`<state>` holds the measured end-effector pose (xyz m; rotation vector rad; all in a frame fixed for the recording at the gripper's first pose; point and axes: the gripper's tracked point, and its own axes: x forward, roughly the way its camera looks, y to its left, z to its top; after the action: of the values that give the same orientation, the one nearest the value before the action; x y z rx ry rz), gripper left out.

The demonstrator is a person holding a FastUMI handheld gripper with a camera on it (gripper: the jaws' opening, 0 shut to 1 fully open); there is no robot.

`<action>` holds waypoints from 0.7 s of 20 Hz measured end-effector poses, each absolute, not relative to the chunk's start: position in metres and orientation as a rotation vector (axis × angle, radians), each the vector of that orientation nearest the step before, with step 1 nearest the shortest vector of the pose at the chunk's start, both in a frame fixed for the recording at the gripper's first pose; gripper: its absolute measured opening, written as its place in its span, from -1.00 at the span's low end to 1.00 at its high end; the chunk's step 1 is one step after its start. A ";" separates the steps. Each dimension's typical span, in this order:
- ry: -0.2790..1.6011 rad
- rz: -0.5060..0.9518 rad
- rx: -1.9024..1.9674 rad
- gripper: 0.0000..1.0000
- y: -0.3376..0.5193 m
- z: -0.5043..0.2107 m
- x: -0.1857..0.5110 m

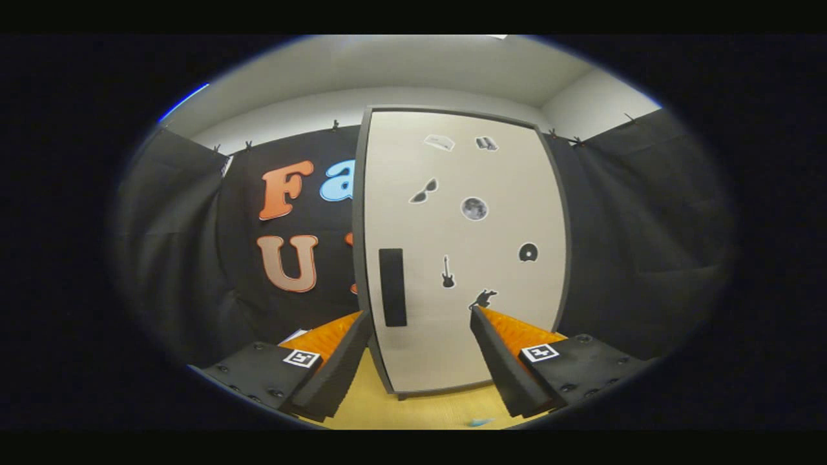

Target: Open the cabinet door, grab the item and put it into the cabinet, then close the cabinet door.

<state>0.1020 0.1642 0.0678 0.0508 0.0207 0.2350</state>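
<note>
Here we are looking straight at the tall off-white cabinet door with its dark grey frame (pixel 462 252), filling the centre of the frame, and it is shut, sitting flush inside that frame. The gripper (pixel 420 316) holds its two fingers spread wide apart, gripping nothing, with the door's lower half showing in the gap between them. The left finger's tip (pixel 359 321) sits just below and left of the black upright rectangular handle (pixel 392 287), which is fixed near the door's left edge; whether the tip touches the cabinet's frame, I cannot tell. The right fingertip lies lower centre, right under a small black sticker, one of several dark stickers scattered over the door: sunglasses, a round moon-like disc, a guitar and others.

Down at the bottom centre, a strip of light wooden table (pixel 413 407) runs from the fingers up to the cabinet's foot, and there is open room there. A tiny blue scrap (pixel 481 422) lies on the wood at the very bottom, between the fingers; too small to say what it is.

Left and right of the cabinet hangs black cloth (pixel 646 245), clipped up along its top edge. Above it, in the upper part of the frame, a pale wall and ceiling (pixel 413 71)
</note>
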 end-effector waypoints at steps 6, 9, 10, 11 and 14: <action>0.106 0.257 0.011 0.91 0.200 0.056 0.178; 0.132 0.252 0.019 0.61 0.208 0.051 0.202; 0.134 0.256 0.035 0.47 0.211 0.050 0.208; 0.139 0.271 0.055 0.35 0.215 0.051 0.210; 0.149 0.265 0.080 -0.05 0.211 0.048 0.214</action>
<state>0.2145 0.2113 0.0481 0.0798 0.1491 0.2655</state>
